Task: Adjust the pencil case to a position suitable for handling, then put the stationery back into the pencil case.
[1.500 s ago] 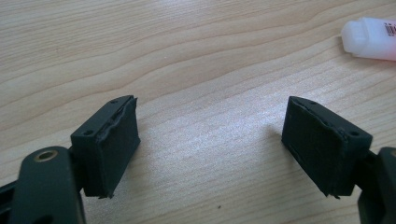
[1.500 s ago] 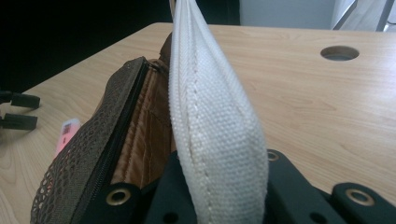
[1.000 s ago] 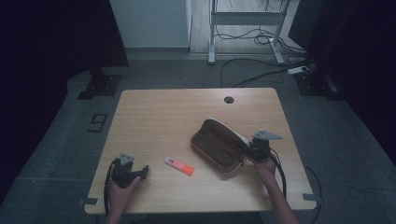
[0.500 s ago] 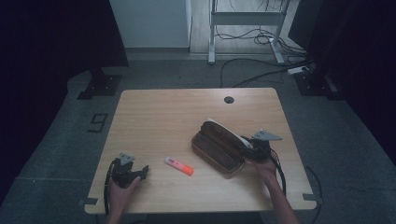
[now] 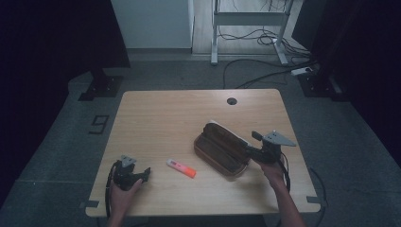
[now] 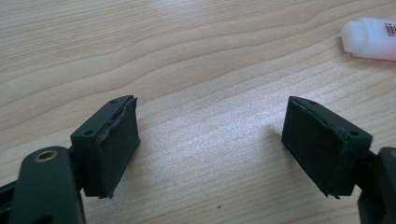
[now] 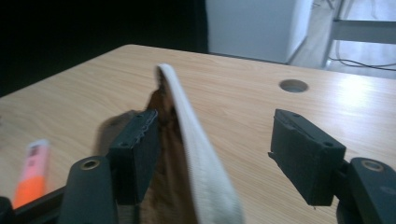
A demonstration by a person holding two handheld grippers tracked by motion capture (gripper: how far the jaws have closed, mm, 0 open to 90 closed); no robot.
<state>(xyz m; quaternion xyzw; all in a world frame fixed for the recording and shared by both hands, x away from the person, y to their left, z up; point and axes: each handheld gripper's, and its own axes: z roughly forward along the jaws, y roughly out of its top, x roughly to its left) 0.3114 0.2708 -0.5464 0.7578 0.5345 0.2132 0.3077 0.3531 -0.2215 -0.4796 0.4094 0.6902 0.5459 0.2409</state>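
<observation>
An open brown pencil case (image 5: pixel 222 149) lies right of the table's middle, its cream-lined lid (image 7: pixel 196 149) standing up on edge. My right gripper (image 5: pixel 251 144) is open at the case's right end. In the right gripper view the lid rises between the jaws (image 7: pixel 224 154), close to the left jaw, and the right jaw stands apart from it. An orange and white marker (image 5: pixel 181 168) lies left of the case. My left gripper (image 5: pixel 142 174) rests near the front left corner, open, with bare wood between its jaws (image 6: pixel 210 149). The marker's white end (image 6: pixel 369 37) lies beyond it.
The wooden table (image 5: pixel 170 118) has a cable hole (image 5: pixel 231 100) at the back. The floor around it is dark, with cables and a desk frame (image 5: pixel 246 28) behind. A cable loops from the left gripper near the front edge.
The right gripper has shifted slightly at the case's right end. The left hand and the marker have not moved.
</observation>
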